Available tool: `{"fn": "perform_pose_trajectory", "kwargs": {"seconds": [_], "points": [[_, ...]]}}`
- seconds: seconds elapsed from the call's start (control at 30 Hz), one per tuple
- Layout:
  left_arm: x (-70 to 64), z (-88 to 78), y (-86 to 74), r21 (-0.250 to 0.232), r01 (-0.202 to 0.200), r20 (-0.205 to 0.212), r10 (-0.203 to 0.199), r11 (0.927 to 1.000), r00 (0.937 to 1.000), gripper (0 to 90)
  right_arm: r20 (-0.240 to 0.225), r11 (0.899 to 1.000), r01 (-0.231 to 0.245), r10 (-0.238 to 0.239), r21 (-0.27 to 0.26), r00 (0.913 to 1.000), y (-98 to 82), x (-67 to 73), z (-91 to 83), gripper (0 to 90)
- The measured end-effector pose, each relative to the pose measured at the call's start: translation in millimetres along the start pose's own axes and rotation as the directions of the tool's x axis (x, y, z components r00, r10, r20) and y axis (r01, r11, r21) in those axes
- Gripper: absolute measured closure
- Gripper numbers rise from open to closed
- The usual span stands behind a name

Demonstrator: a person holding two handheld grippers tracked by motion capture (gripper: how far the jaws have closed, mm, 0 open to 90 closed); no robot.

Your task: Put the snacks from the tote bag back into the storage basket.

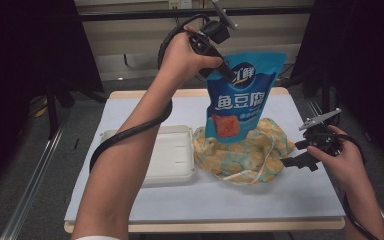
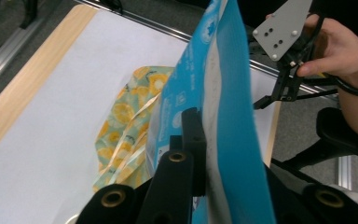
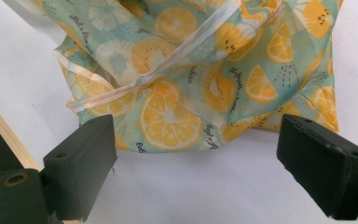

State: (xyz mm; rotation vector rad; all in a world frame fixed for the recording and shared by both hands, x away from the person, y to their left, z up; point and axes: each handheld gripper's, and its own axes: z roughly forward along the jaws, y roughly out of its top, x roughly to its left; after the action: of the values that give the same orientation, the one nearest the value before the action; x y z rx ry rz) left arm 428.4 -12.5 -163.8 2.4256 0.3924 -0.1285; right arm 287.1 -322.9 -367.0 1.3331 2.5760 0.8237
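A blue snack pouch [image 1: 242, 95] with white lettering and a red picture hangs upright over the table. My left gripper [image 1: 227, 75] is raised high and shut on the pouch's top left corner. In the left gripper view the jaws [image 2: 200, 140] pinch the pouch [image 2: 233, 116] edge-on. The pouch's lower end meets the open mouth of a cloth bag printed with orange slices [image 1: 250, 150], which lies crumpled on the table. My right gripper [image 1: 287, 161] rests just right of the cloth bag, open. Its jaws [image 3: 198, 140] stand wide apart facing the cloth bag [image 3: 177, 79] with nothing between them.
A shallow white plastic tray [image 1: 172, 155] sits left of the cloth bag. The table [image 1: 230, 200] is covered with a white sheet and has a wooden rim. Dark chairs and metal rails stand around it.
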Motion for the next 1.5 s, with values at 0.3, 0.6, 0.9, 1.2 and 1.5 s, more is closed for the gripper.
{"fn": "perform_pose_trajectory", "kwargs": {"seconds": [0.3,0.6,0.9,1.2,1.5], "points": [[4.4,-13.5,-16.2,0.002,0.03,0.006,-0.03,0.9995,0.9995,90.0,-0.006,1.0,0.004,-0.004,0.007,1.0,0.1,0.7,1.4,11.5],[8.9,-28.7,-33.0,0.011,0.044,-0.02,-0.044,0.999,0.9988,90.0,-0.001,1.0,0.005,-0.005,0.016,1.0,1.0,3.4,0.7,11.5],[14.6,-36.0,-47.6,0.042,0.061,-0.026,-0.06,0.9972,0.9978,90.0,0.0,1.0,0.004,-0.004,0.017,1.0,0.9,4.0,-0.3,11.3],[19.1,-42.2,-60.0,0.038,0.095,-0.046,-0.093,0.9948,0.9946,90.0,-0.001,1.0,0.008,-0.008,0.008,1.0,0.3,3.2,-1.2,11.2],[23.9,-48.2,-71.8,0.035,0.113,-0.049,-0.111,0.993,0.9926,90.0,-0.003,1.0,0.015,-0.015,0.014,0.9999,-0.2,2.4,0.0,11.3]]}}
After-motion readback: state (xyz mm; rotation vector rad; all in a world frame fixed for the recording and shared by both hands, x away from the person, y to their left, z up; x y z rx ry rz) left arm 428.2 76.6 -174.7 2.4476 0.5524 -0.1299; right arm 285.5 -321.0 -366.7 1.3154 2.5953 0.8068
